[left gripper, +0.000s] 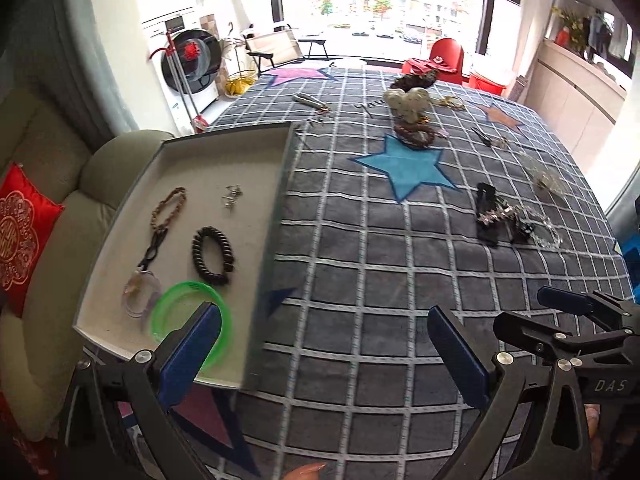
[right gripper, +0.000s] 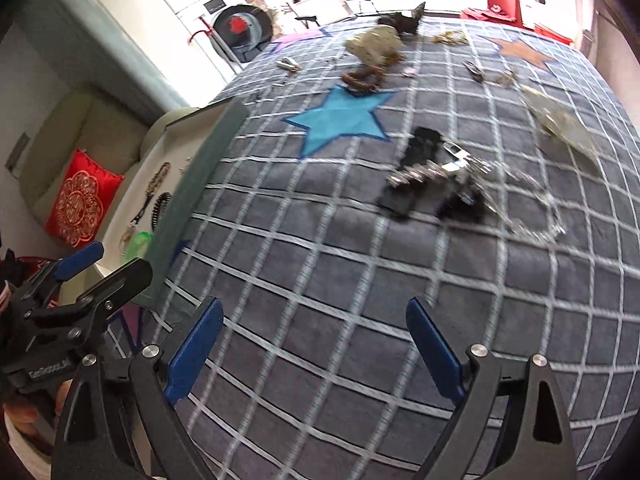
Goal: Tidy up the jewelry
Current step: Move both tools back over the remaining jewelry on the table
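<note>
Both my left gripper and right gripper hang with blue fingers wide apart, empty, over the grey checked cloth, the shallow grey tray of bracelets at nine o'clock, loose dark jewelry at one o'clock.

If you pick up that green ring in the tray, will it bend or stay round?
The green bangle looks like thin, see-through plastic, so it would probably keep its round shape and feel light. Its smooth, shiny rim might slip between the pads. It lies flat in the tray, so it shouldn't roll now, but stood on edge it probably would.
</note>
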`<action>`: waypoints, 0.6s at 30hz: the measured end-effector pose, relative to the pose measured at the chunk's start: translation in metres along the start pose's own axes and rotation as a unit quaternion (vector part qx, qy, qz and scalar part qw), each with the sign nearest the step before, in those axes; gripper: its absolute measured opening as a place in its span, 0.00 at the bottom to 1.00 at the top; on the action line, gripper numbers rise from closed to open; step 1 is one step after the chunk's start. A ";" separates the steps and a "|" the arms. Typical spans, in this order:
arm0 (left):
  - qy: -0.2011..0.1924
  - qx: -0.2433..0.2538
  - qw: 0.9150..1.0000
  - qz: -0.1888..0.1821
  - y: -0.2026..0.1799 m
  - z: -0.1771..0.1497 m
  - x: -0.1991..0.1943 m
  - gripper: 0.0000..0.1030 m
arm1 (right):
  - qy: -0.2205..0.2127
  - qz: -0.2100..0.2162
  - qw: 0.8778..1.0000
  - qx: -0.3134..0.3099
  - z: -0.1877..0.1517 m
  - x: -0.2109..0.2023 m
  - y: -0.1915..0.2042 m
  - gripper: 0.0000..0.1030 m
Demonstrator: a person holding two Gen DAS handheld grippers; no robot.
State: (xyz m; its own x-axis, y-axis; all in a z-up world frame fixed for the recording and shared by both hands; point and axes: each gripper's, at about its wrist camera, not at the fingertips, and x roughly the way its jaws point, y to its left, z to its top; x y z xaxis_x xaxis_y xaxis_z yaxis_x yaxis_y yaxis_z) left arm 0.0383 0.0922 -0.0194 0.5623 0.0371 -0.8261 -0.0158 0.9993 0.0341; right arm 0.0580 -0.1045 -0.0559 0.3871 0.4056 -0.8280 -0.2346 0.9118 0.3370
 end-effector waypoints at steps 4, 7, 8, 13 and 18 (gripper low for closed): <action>0.008 0.011 1.000 -0.008 -0.018 -0.002 0.007 1.00 | -0.001 -0.005 1.000 0.019 -0.010 -0.005 -0.020 0.91; 0.013 0.015 1.000 -0.014 -0.028 -0.003 0.011 1.00 | -0.006 -0.009 0.999 0.030 -0.014 -0.010 -0.035 0.91; 0.013 0.016 1.000 -0.015 -0.032 -0.003 0.012 1.00 | -0.007 -0.009 0.999 0.034 -0.015 -0.011 -0.039 0.91; 0.019 0.023 0.999 -0.012 -0.046 -0.003 0.019 1.00 | -0.019 -0.009 0.998 0.052 -0.017 -0.018 -0.060 0.96; 0.022 0.029 0.999 -0.004 -0.057 -0.002 0.026 1.00 | -0.039 -0.010 0.997 0.064 -0.018 -0.026 -0.076 1.00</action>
State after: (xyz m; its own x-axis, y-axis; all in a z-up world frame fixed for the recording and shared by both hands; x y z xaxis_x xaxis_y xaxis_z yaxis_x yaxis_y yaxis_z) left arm 0.0523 0.0361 -0.0443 0.5249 0.0305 -0.8506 0.0381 0.9975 0.0593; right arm 0.0499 -0.1851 -0.0681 0.4607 0.3858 -0.7993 -0.1119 0.9186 0.3789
